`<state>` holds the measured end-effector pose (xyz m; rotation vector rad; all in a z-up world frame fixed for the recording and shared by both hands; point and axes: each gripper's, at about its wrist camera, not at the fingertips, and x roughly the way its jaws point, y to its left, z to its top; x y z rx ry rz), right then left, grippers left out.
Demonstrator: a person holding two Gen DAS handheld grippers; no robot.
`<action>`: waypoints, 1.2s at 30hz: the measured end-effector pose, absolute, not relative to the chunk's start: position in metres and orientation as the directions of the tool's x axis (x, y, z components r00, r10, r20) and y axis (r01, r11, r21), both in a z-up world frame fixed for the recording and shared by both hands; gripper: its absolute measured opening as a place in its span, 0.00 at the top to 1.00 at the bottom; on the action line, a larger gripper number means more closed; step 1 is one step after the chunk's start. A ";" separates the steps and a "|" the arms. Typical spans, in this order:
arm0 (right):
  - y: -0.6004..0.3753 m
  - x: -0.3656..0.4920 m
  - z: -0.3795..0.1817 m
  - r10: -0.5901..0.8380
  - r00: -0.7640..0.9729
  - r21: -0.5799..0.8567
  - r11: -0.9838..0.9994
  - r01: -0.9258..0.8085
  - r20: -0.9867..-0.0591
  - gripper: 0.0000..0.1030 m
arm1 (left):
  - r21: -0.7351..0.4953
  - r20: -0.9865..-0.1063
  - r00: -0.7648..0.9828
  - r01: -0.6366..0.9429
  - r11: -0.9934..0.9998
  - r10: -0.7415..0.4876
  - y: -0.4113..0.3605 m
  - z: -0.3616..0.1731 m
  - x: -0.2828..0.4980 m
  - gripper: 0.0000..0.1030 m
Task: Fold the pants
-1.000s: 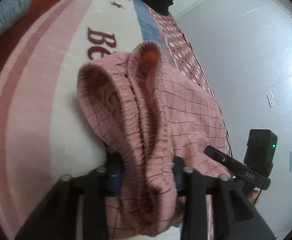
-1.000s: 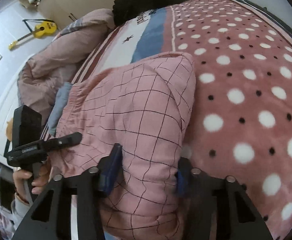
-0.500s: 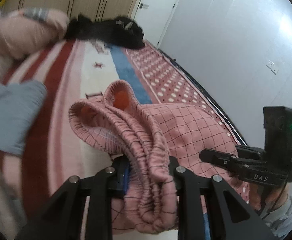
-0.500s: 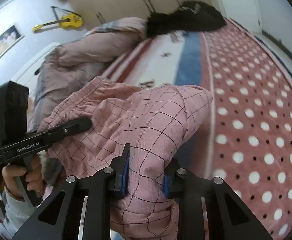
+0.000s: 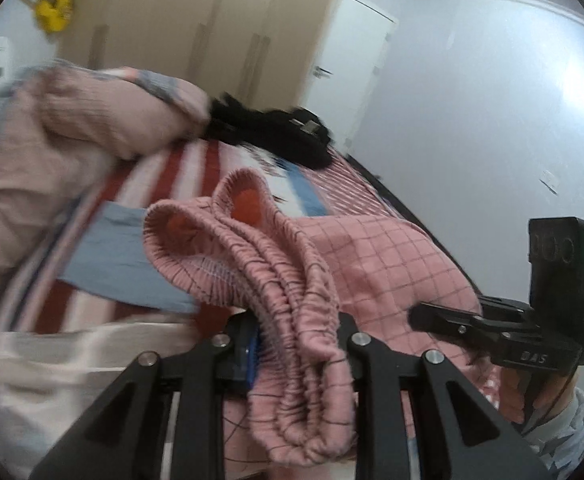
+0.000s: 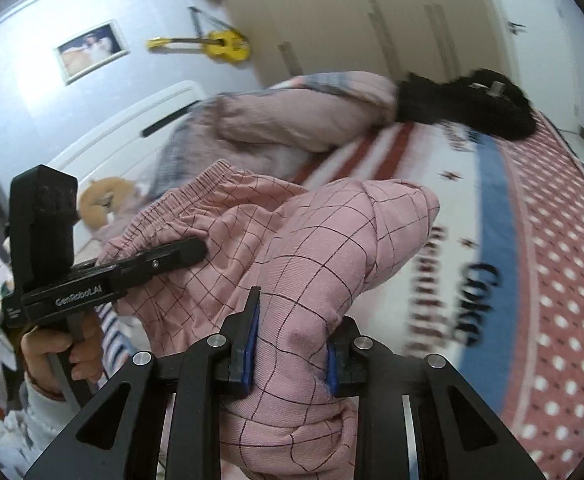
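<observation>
Left gripper (image 5: 298, 346): jaws pinched on the gathered elastic waistband of the pink checked pants (image 5: 292, 280), which bunches between the pads and spills below them. Right gripper (image 6: 292, 354): jaws clamped on a thick fold of the same pants (image 6: 312, 264). The garment hangs slung between the two grippers, above the patterned bedspread (image 6: 532, 280). Beyond lie a rumpled pink duvet (image 6: 292, 120) and a black garment (image 6: 472, 100). A yellow guitar (image 6: 219, 46) hangs on the far wall.

Patterned bed (image 6: 564, 240) under rumpled quilt (image 6: 292, 120), black clothes (image 6: 472, 100)
</observation>
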<state>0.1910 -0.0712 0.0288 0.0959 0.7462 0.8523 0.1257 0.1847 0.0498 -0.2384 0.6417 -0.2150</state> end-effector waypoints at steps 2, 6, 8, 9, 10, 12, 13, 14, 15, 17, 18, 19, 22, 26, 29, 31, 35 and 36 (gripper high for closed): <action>-0.038 0.186 0.034 0.738 0.389 0.378 0.637 -0.672 -0.552 0.80 | -0.275 -0.567 0.787 0.095 0.957 -0.241 0.216 0.057 0.113 0.80; 0.028 0.181 0.032 0.772 0.326 0.406 0.583 -0.704 -0.546 0.80 | -0.263 -0.589 0.785 0.037 0.964 -0.191 0.269 0.059 0.097 0.80; 0.058 0.179 0.028 0.795 0.279 0.442 0.549 -0.709 -0.539 0.80 | -0.267 -0.602 0.778 0.016 0.963 -0.180 0.296 0.054 0.091 0.80; 0.066 0.180 0.026 0.800 0.265 0.452 0.540 -0.710 -0.538 0.80 | -0.269 -0.607 0.774 0.010 0.963 -0.178 0.305 0.051 0.090 0.80; 0.081 0.179 0.022 0.805 0.244 0.463 0.527 -0.712 -0.541 0.80 | -0.277 -0.613 0.769 0.004 0.961 -0.180 0.315 0.047 0.089 0.80; 0.099 0.178 0.014 0.806 0.216 0.475 0.516 -0.713 -0.551 0.80 | -0.300 -0.627 0.756 -0.012 0.954 -0.188 0.336 0.039 0.085 0.80; 0.109 0.177 0.009 0.808 0.197 0.487 0.508 -0.710 -0.556 0.80 | -0.310 -0.639 0.747 -0.029 0.950 -0.185 0.344 0.035 0.085 0.80; 0.116 0.177 0.003 0.809 0.179 0.496 0.501 -0.709 -0.560 0.80 | -0.320 -0.646 0.739 -0.038 0.947 -0.189 0.353 0.028 0.083 0.80; 0.122 0.177 -0.003 0.807 0.163 0.501 0.496 -0.709 -0.568 0.80 | -0.326 -0.655 0.731 -0.048 0.944 -0.189 0.361 0.020 0.081 0.80; 0.133 0.174 -0.016 0.793 0.143 0.491 0.496 -0.716 -0.592 0.80 | -0.330 -0.671 0.717 -0.064 0.942 -0.187 0.371 0.002 0.076 0.80; 0.137 0.172 -0.021 0.783 0.139 0.480 0.499 -0.721 -0.606 0.80 | -0.332 -0.679 0.710 -0.071 0.941 -0.187 0.377 -0.008 0.074 0.79; 0.143 0.170 -0.030 0.767 0.137 0.460 0.506 -0.729 -0.626 0.80 | -0.335 -0.689 0.701 -0.081 0.939 -0.185 0.383 -0.019 0.072 0.79; 0.145 0.164 -0.054 0.724 0.164 0.406 0.542 -0.735 -0.670 0.79 | -0.354 -0.721 0.670 -0.135 0.925 -0.178 0.398 -0.057 0.069 0.77; 0.136 0.166 -0.081 0.704 0.155 0.408 0.561 -0.720 -0.693 0.60 | -0.359 -0.739 0.649 -0.153 0.921 -0.181 0.407 -0.089 0.061 0.58; 0.130 0.167 -0.091 0.706 0.119 0.430 0.545 -0.720 -0.698 0.57 | -0.314 -0.754 0.645 -0.186 0.931 -0.125 0.407 -0.086 0.055 0.38; 0.124 0.162 -0.081 0.696 0.151 0.386 0.550 -0.741 -0.702 0.54 | -0.249 -0.753 0.655 -0.193 0.949 -0.065 0.402 -0.071 0.051 0.38; 0.111 0.145 -0.039 0.685 0.305 0.226 0.569 -0.790 -0.662 0.54 | -0.127 -0.690 0.722 -0.192 0.973 0.052 0.391 -0.025 0.050 0.38; 0.110 0.143 -0.029 0.681 0.347 0.189 0.582 -0.791 -0.645 0.54 | -0.136 -0.669 0.742 -0.188 0.973 0.049 0.390 -0.015 0.052 0.38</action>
